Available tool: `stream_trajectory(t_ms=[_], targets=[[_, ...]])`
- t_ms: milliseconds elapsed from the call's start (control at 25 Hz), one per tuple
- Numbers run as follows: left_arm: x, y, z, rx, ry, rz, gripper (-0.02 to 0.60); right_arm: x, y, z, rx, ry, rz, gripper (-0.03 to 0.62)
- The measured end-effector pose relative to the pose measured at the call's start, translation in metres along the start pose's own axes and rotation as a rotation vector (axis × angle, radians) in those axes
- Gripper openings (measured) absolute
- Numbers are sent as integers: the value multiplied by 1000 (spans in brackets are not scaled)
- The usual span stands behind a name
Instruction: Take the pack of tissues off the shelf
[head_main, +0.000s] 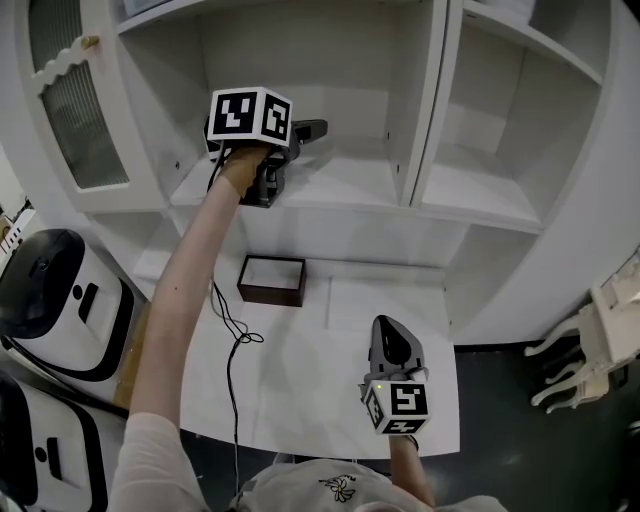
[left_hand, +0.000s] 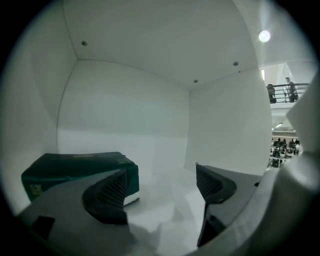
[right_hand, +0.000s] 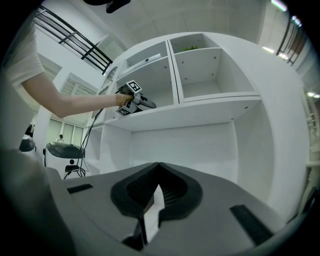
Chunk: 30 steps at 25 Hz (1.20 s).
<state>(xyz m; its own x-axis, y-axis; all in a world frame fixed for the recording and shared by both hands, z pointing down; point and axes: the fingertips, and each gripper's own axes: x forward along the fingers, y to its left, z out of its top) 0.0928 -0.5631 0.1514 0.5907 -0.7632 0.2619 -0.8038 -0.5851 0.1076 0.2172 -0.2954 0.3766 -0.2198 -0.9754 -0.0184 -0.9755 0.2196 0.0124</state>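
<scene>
A dark green pack of tissues (left_hand: 75, 169) lies on the white floor of a shelf compartment (head_main: 340, 180), at the left in the left gripper view. My left gripper (left_hand: 160, 175) is inside that compartment and stands open, nothing between its jaws. Its left finger (left_hand: 107, 195) sits in front of the pack's right end, and the pack is left of the gap. In the head view the left gripper (head_main: 308, 131) reaches into the upper left compartment and hides the pack. My right gripper (head_main: 386, 326) (right_hand: 159, 167) is shut and empty, held low over the table.
The white shelf unit has a second compartment (head_main: 480, 190) to the right, behind a divider (head_main: 425, 110). A brown open box (head_main: 272, 280) and a black cable (head_main: 232, 330) lie on the white table (head_main: 320, 390). Black-and-white appliances (head_main: 50, 300) stand at left, a white chair (head_main: 590, 350) at right.
</scene>
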Motion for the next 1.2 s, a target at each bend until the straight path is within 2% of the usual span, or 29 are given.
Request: stream_trajectory(t_ms=[120,280,520,680,840,1040,1200], targets=[[12,-15,1,8,12,-26,431,0,-1,-2,-1,5,1,2],[29,-19,3,0,30,-17,431,-2,-10,-4,15,8,-18,2],[-1,-31,7,60,-47,-35,431,-3,-16,-5,21,12,-26,2],[-53,-19,10,101,-118,-17,431,0,-4,-7,19,19,-2,2],[-94,10,8,133,-148,47,431,2,12,-9,10,29,29,3],[-98,47,-5,97,-102,112,431,3,27,-11,1,37,54,2],[-97,40,-9,102,-101,100,430,3,28,-11,1,43,56,3]])
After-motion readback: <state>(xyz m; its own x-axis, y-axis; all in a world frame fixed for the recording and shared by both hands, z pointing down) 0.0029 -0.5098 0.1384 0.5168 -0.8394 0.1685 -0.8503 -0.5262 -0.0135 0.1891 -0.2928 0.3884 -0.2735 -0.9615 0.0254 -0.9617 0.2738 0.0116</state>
